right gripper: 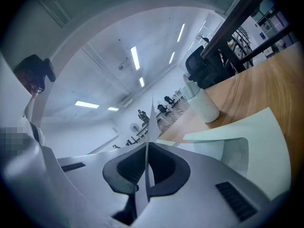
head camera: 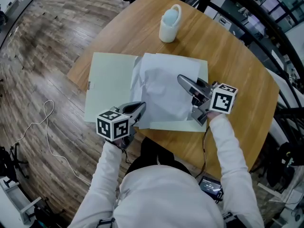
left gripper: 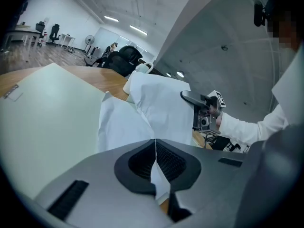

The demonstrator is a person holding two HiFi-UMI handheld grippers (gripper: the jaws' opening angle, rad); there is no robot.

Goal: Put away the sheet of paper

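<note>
The table (head camera: 237, 80) bears an open green folder (head camera: 109, 84); a label (head camera: 89, 85) at the folder's left edge is too small to read; the paper (head camera: 164, 91), creased and bowed, sits over the folder's right half, between the two grippers; the left gripper (head camera: 141, 106) is clamped on its near left corner, the right gripper (head camera: 181, 80) on its right edge; a white cup (head camera: 169, 25) stands beyond the folder.

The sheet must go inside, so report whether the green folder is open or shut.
Open. The folder lies spread flat on the table, the sheet of paper over its right leaf.
</note>
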